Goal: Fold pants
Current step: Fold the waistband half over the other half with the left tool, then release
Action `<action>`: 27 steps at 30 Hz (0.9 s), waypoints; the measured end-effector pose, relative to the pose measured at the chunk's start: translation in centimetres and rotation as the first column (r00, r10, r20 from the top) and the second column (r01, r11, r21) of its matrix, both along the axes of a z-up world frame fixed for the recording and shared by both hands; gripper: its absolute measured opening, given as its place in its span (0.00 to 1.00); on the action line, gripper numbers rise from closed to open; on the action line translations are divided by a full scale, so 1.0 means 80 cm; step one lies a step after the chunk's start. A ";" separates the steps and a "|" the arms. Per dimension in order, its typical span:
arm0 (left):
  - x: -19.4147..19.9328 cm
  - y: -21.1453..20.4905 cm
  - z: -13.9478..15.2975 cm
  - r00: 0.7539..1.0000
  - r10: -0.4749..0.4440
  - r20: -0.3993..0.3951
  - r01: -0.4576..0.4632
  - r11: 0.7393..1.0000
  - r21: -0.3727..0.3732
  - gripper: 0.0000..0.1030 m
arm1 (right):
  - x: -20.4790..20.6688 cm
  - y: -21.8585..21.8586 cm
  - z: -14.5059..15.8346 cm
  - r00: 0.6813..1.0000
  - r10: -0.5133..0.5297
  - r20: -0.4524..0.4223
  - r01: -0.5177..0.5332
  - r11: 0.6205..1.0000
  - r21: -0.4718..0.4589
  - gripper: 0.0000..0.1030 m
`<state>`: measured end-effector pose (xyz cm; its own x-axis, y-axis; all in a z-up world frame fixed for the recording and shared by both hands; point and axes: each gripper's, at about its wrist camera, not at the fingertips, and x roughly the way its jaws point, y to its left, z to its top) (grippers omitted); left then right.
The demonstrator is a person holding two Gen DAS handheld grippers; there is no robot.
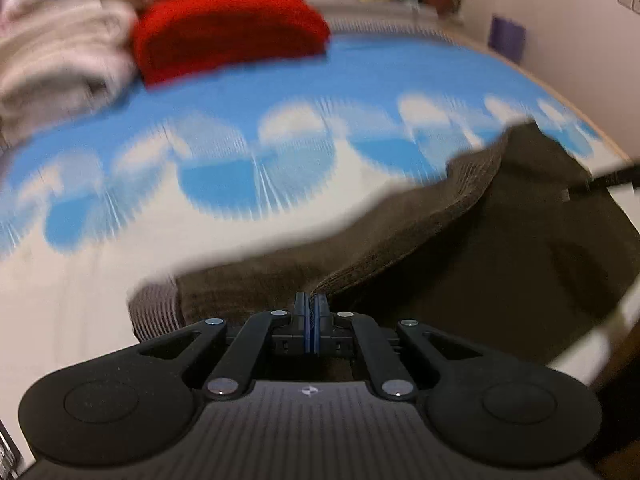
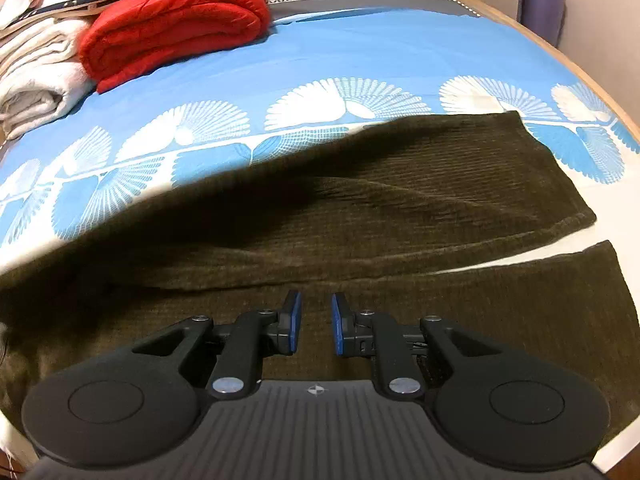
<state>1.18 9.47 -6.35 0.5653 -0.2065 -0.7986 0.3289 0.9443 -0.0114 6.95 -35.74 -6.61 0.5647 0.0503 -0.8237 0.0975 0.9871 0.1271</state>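
Note:
Dark olive-brown corduroy pants [image 2: 400,200] lie on a bed with a blue and white fan-patterned sheet [image 2: 360,52]; two legs stretch to the right, split by a gap. My right gripper [image 2: 316,322] is open and empty, just above the nearer leg. My left gripper [image 1: 311,306] is shut on an edge of the pants [image 1: 400,240], which rises in a lifted fold ahead of it. The left wrist view is blurred by motion.
A folded red blanket [image 2: 172,20] and a stack of white and beige linens [image 2: 36,76] sit at the far left of the bed. The wooden bed edge [image 2: 592,68] curves along the right, with a wall and a purple object [image 2: 540,12] beyond.

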 end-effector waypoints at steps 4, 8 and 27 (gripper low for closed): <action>0.007 0.038 -0.017 0.986 0.129 -0.103 -0.135 0.989 -0.057 0.13 | -0.007 -0.008 0.001 1.000 -0.026 -0.010 0.026 1.000 0.010 0.17; 0.024 0.089 -0.051 0.890 0.282 -0.359 -0.375 0.900 -0.222 0.31 | -0.007 -0.023 0.004 0.997 -0.082 -0.001 0.082 0.995 0.059 0.17; 0.085 0.109 -0.108 0.694 0.466 -0.549 -0.629 0.763 -0.147 0.61 | 0.077 -0.067 -0.027 0.978 -0.208 0.011 0.188 0.904 0.385 0.23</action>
<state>8.00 18.18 -15.01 0.2420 -0.2513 -0.9372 -0.3698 0.8691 -0.3285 13.08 -41.09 -8.80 0.6361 0.2361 -0.7346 0.2692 0.8243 0.4980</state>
